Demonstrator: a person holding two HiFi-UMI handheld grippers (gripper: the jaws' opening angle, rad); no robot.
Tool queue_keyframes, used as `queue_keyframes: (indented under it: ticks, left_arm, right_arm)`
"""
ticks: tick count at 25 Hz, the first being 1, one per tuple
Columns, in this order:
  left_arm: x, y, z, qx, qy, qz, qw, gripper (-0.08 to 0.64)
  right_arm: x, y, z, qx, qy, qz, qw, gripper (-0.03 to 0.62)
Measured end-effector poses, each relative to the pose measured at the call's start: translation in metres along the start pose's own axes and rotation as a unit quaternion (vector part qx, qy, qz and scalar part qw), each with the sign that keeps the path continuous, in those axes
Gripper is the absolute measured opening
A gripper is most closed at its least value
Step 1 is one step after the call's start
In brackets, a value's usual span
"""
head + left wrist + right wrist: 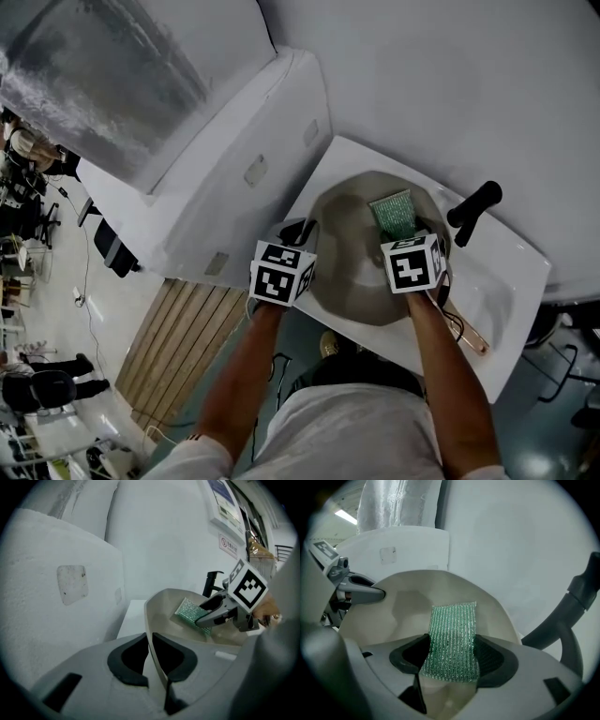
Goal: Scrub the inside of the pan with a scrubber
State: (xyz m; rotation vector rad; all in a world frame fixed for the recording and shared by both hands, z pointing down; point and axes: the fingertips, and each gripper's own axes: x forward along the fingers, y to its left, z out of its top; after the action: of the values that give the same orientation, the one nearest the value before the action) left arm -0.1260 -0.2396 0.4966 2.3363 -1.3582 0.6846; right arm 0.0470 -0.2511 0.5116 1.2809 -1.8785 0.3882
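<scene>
My left gripper point(151, 654) is clenched on the left rim of the pan point(352, 258), with the thin wall pinched between its jaws. I take this as bracing, so the pan won't slide under the rubbing. My right gripper point(451, 660) grasps the green scrubber point(453, 637), whose free end reaches inside the pan toward its far wall, seemingly laid flat for scrubbing. The pan sits in a white sink point(514, 281). A black faucet point(474, 212) stands just beyond the pan's far right rim, and a wide stroke that way could knock it
</scene>
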Motion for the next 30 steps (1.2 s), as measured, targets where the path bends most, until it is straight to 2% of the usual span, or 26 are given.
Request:
queue_keyframes:
  ticks: [4,8,17,21,30]
  left_arm:
    - [0.000,0.000,-0.002,-0.003,0.000,-0.005,1.0000,0.040]
    - [0.001,0.001,-0.003,-0.006,0.001,-0.008,0.9999,0.040]
    - [0.002,0.001,-0.003,-0.009,0.001,-0.011,0.9999,0.040]
    - [0.002,0.000,-0.004,-0.008,0.003,-0.013,0.9999,0.040]
    - [0.003,0.000,-0.004,-0.005,0.001,-0.017,0.9998,0.040]
  right_arm:
    - [-0.007,0.009,0.002,-0.003,-0.008,0.014,1.000,0.304]
    - [-0.007,0.041,0.011,-0.025,-0.015,0.047,0.998,0.304]
    - [0.011,0.102,0.008,-0.052,0.005,0.101,0.993,0.304]
    - [0.019,0.100,-0.001,-0.055,0.027,0.099,0.993,0.304]
    - [0.010,0.058,-0.022,-0.052,0.065,0.067,0.994,0.304]
